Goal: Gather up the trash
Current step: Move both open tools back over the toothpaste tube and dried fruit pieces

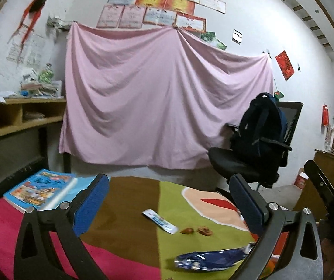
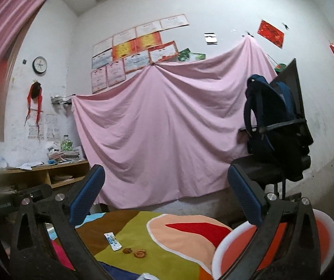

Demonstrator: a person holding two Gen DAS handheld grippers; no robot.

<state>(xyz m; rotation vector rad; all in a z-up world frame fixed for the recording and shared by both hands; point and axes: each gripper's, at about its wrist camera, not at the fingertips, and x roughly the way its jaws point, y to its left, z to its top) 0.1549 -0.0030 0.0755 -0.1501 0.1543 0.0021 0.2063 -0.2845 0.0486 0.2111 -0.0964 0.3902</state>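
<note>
Two grippers are hovering over the patchwork tablecloth [image 1: 129,200], and I am holding both spread wide with nothing between the pads. My left gripper [image 1: 169,200] is framing a white-and-blue wrapper [image 1: 160,221] on the cloth's green patch; two small brown scraps [image 1: 197,230], possibly peel, are lying just beside it, and a crumpled dark blue foil bag [image 1: 211,257] is sitting nearer me. My right gripper [image 2: 165,194] is pointing over the same wrapper [image 2: 112,241], with a white-rimmed orange bin [image 2: 227,254] standing at the right. A backpack [image 1: 259,126] is resting on the office chair [image 1: 241,165].
</note>
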